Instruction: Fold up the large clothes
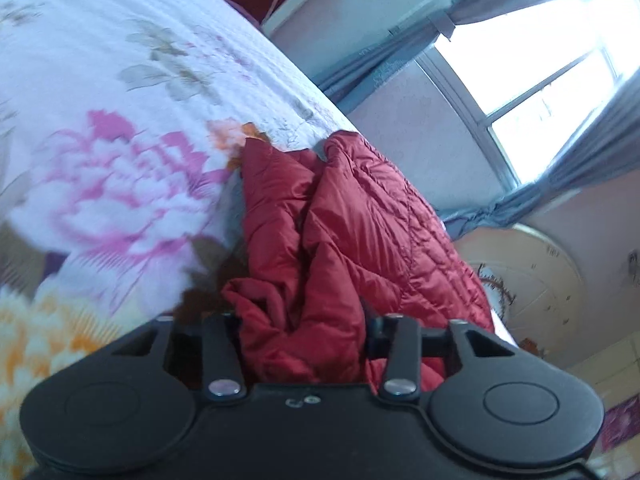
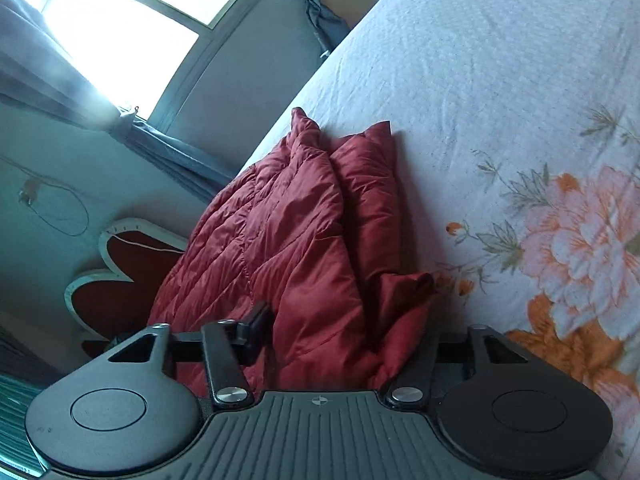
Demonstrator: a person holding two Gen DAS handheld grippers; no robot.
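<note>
Jacket — red quilted, large, lying bunched in long ridges along one edge of the bed, the side toward the window. Folding: barely begun by the look of it; no neat panel yet, and flattening plus the real folds remain. Left tongs — fabric bulges between the jaws, apparently clamped on jacket cloth. Right tongs — likewise closed on a fold of it. Left view alone shows a pale round headboard; right view alone shows a red heart-shaped panel and a wall cord.
</note>
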